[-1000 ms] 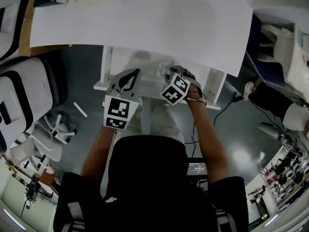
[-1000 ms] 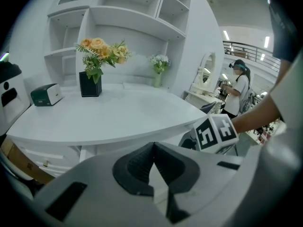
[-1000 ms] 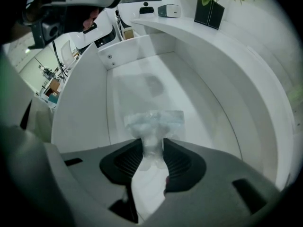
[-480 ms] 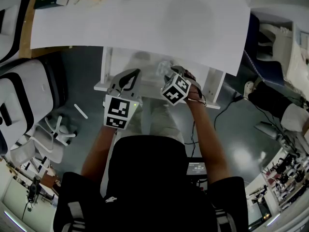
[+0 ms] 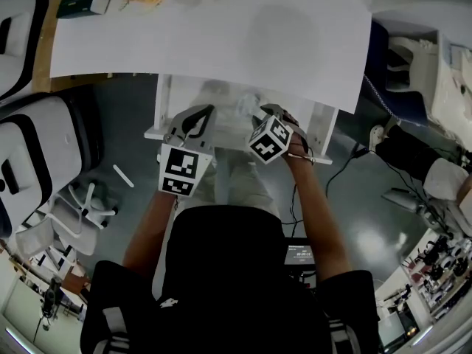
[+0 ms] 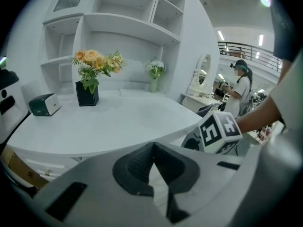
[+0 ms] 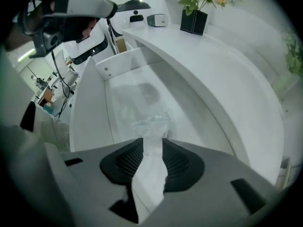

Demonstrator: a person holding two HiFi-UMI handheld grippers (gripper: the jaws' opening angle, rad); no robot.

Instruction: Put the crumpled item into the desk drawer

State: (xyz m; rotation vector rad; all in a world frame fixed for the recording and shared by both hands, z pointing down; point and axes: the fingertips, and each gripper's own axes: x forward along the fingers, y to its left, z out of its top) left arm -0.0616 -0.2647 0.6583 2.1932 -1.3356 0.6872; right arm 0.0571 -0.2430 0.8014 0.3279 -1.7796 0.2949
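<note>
Lying in the white desk drawer, the crumpled clear plastic wrapper looks light, soft and slippery; pinch a raised fold. The right hand-held gripper has just narrowed its jaws, which stand apart with nothing between them. The left hand-held gripper is closed and empty.

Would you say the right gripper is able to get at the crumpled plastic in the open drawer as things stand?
Probably yes. The right gripper hangs directly above the crumpled plastic in the drawer; its jaws have just closed slightly but stand apart and empty, and the way down looks free.

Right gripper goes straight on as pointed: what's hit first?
Likely the crumpled clear item in the drawer, just ahead of the right gripper; its jaws have just been closing, nothing visibly between them.
</note>
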